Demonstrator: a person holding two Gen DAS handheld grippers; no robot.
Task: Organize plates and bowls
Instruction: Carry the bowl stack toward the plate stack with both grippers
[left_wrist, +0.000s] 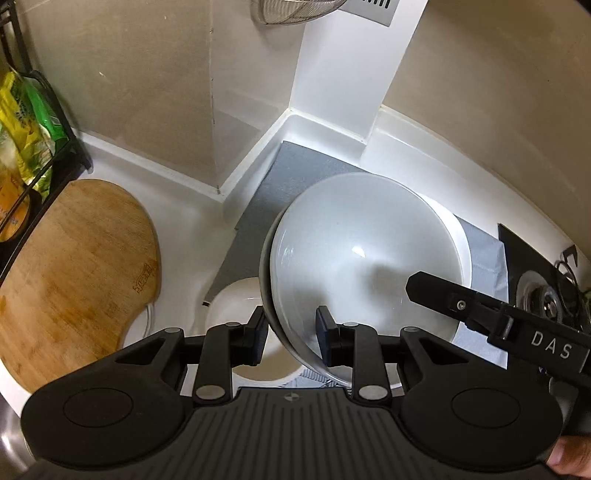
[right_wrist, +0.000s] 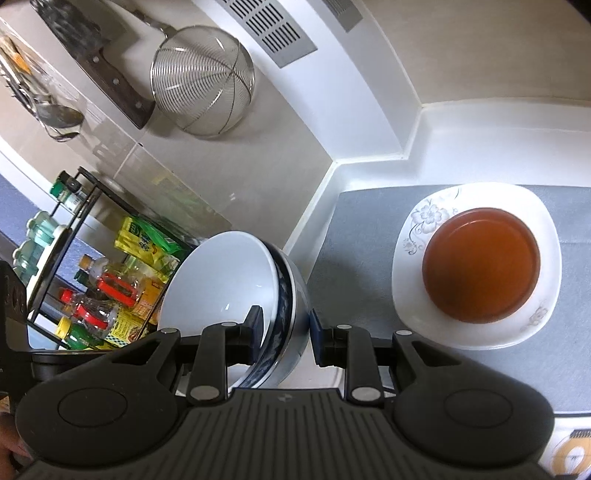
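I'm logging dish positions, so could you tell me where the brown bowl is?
In the right wrist view, the brown bowl sits upside down on the floral plate, on the grey mat right of the claw.

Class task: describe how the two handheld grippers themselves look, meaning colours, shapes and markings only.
Both the left gripper and the right gripper are matte black, with a ribbed body, two round lobes, silver pivot pins and dark blue finger pads. White letters "DAS" mark the right gripper as seen in the left wrist view. No cables or sleeves show.
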